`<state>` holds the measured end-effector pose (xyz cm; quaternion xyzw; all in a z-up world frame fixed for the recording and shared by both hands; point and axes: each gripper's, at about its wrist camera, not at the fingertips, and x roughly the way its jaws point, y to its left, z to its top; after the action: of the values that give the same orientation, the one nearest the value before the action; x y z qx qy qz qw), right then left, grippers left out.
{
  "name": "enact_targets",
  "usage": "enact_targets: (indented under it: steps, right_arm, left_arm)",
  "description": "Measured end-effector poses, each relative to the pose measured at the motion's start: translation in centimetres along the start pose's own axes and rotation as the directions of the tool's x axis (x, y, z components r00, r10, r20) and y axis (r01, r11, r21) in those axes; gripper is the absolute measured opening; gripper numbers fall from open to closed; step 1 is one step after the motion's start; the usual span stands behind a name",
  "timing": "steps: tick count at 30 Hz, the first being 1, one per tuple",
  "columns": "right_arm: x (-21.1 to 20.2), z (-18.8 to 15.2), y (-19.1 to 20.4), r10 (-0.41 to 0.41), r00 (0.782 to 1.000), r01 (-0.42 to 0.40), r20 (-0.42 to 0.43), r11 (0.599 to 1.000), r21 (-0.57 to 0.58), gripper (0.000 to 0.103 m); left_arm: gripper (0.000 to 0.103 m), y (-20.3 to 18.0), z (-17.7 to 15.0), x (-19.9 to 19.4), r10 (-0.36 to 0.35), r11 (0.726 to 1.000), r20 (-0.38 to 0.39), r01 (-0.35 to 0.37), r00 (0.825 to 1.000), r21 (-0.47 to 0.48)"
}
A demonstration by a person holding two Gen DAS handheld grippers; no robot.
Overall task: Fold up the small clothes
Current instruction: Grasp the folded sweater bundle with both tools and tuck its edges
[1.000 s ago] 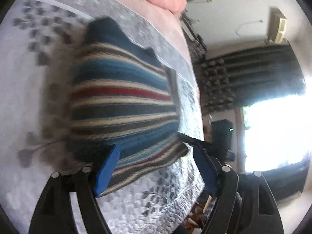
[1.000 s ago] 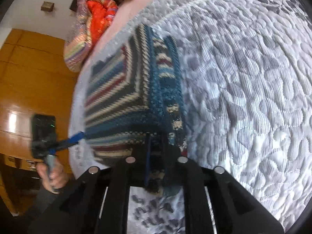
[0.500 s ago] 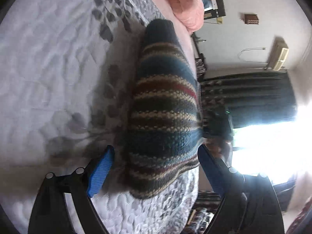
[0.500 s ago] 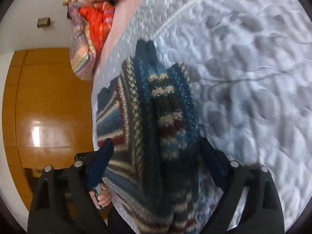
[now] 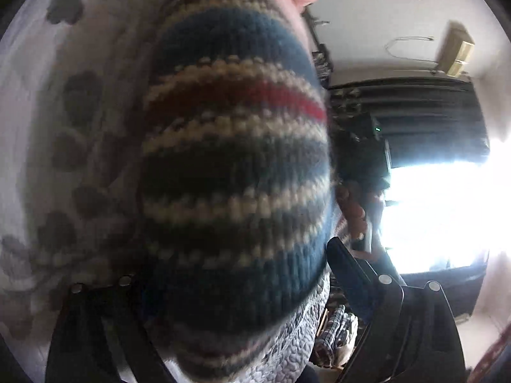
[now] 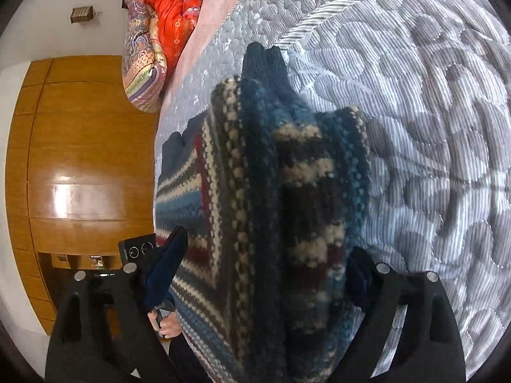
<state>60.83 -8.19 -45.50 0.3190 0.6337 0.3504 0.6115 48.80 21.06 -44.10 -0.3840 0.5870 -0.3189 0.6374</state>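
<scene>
A folded striped knit sweater in blue, cream, dark and red lies on the grey quilted bedspread. My left gripper is open and straddles the sweater's near end. Its right blue pad shows; the left finger is hidden behind the knit. In the right wrist view the sweater fills the gap of my open right gripper, with a blue pad at each side. Each view shows the other hand-held gripper past the sweater.
The bedspread stretches wide to the right. A pile of orange and patterned clothes sits at the bed's far end by a wooden wardrobe. Checked cloth lies below the bed edge. Dark curtains frame a bright window.
My right gripper let go of the sweater's edge and opened. Both grippers have moved in from opposite ends until the folded sweater sits between their fingers.
</scene>
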Motion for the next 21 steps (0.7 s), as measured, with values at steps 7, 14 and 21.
enact_targets:
  steps: [7,14,21]
  right_arm:
    - [-0.8,-1.3,2.3,0.001,0.998,0.003,0.065,0.998,-0.058,0.044]
    - [-1.6,-4.1,5.2,0.018,0.995,-0.01,0.097,0.996,-0.088,0.042]
    - [-0.5,-10.0,9.3,0.092,0.992,-0.083,0.087,0.991,-0.1,0.042]
  left_arm:
    - [0.058,-0.2,-0.2,-0.9,0.014,1.0,-0.01,-0.014,1.0,-0.028]
    - [0.054,-2.0,-2.1,-4.6,-0.001,0.999,-0.003,0.001,1.0,0.038]
    - [0.054,-2.7,-8.0,-11.2,0.011,0.995,-0.004,-0.011,1.0,0.096]
